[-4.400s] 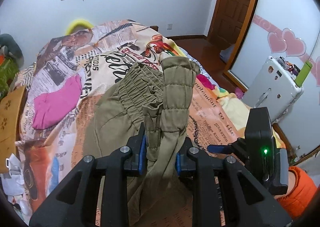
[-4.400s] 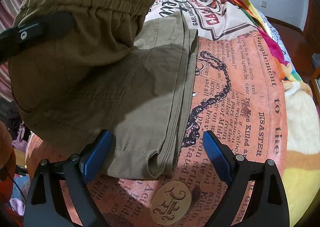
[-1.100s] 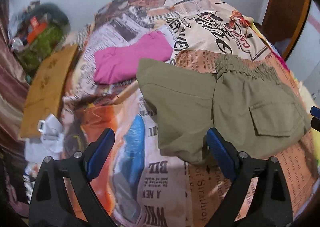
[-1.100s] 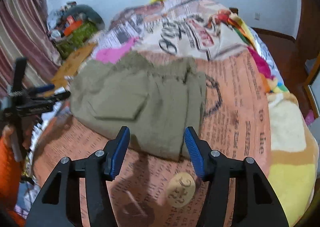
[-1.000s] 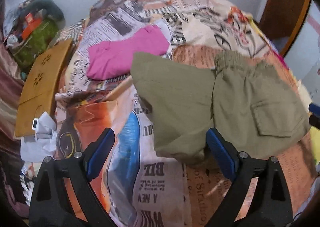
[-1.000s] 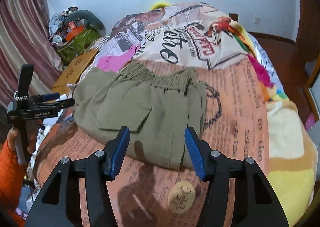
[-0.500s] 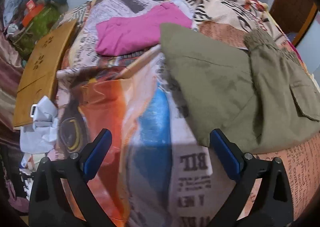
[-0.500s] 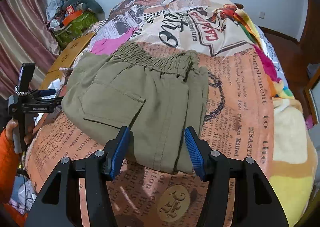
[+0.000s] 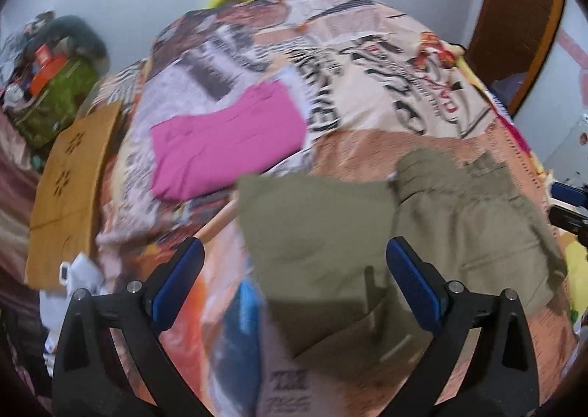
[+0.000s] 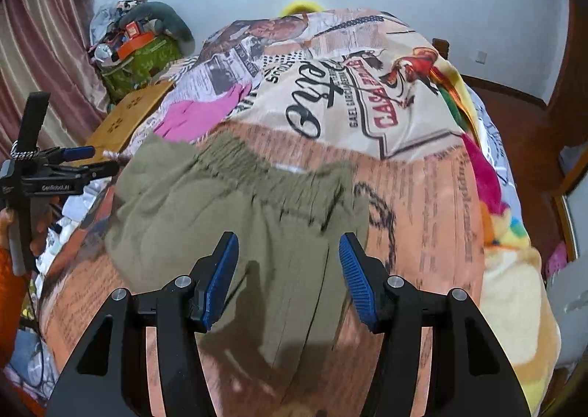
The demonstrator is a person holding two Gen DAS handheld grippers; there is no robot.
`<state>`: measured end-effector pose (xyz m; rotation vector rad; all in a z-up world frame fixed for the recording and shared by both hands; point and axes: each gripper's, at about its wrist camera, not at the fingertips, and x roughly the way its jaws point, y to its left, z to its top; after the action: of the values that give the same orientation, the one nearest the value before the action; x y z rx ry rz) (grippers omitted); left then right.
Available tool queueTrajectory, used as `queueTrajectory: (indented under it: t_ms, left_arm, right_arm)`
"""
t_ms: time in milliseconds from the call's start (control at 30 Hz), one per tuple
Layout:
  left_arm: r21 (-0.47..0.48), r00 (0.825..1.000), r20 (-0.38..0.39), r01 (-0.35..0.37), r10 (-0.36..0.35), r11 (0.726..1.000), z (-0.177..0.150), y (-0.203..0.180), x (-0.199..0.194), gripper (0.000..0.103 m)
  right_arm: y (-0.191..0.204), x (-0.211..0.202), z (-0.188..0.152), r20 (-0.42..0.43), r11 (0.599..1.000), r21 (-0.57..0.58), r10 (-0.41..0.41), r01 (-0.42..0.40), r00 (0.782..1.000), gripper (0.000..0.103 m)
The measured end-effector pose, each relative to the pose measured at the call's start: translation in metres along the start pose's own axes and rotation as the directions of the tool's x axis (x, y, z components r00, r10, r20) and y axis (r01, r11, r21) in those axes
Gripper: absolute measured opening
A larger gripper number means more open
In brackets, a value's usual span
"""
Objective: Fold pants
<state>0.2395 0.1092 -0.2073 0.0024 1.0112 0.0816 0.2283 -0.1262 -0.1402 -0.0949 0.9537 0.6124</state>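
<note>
The olive-green pants (image 9: 386,233) lie folded into a compact bundle on the newspaper-print bedspread (image 9: 386,86). Their elastic waistband (image 10: 264,170) faces the far side. My left gripper (image 9: 294,281) is open and empty, just above the bundle's near left edge. My right gripper (image 10: 288,277) is open and empty, over the bundle's near right part (image 10: 257,233). The left gripper also shows at the left edge of the right wrist view (image 10: 84,159), and the right gripper's blue tip at the right edge of the left wrist view (image 9: 569,196).
A folded pink garment (image 9: 220,137) lies on the bed beyond the pants. A wooden board (image 9: 70,178) and a green bag with clutter (image 10: 143,56) sit at the bed's left. A wooden door (image 9: 522,12) stands at the right.
The left gripper let go of the pants, which now lie folded on the bed. In the last half second both grippers moved in closer over the bundle. Both stay open.
</note>
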Motion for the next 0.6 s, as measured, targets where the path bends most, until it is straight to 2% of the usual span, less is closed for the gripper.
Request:
queueTrajectory:
  t_ms: [167, 300, 367, 600]
  left_arm:
    - [0.052, 0.998, -0.003, 0.063, -0.063, 0.997, 0.021, -0.033, 0.014, 0.101]
    - [0.078, 0.997, -0.014, 0.083, -0.082, 0.994, 0.027, -0.051, 0.024, 0.101]
    - [0.085, 0.996, -0.021, 0.093, -0.091, 0.992, 0.029, -0.059, 0.032, 0.101]
    - [0.108, 0.994, -0.063, 0.093, -0.086, 0.99, 0.026, -0.073, 0.053, 0.101]
  right_arm:
    - [-0.012, 0.026, 0.013, -0.036, 0.999, 0.013, 0.04, -0.04, 0.999, 0.052]
    - [-0.021, 0.049, 0.013, -0.104, 0.997, 0.027, 0.076, -0.073, 0.992, 0.037]
    - [-0.024, 0.059, 0.009, -0.127, 0.994, 0.05, 0.105, -0.099, 0.986, 0.034]
    - [-0.024, 0.056, 0.005, -0.103, 0.993, 0.01, 0.115, -0.114, 0.988, 0.027]
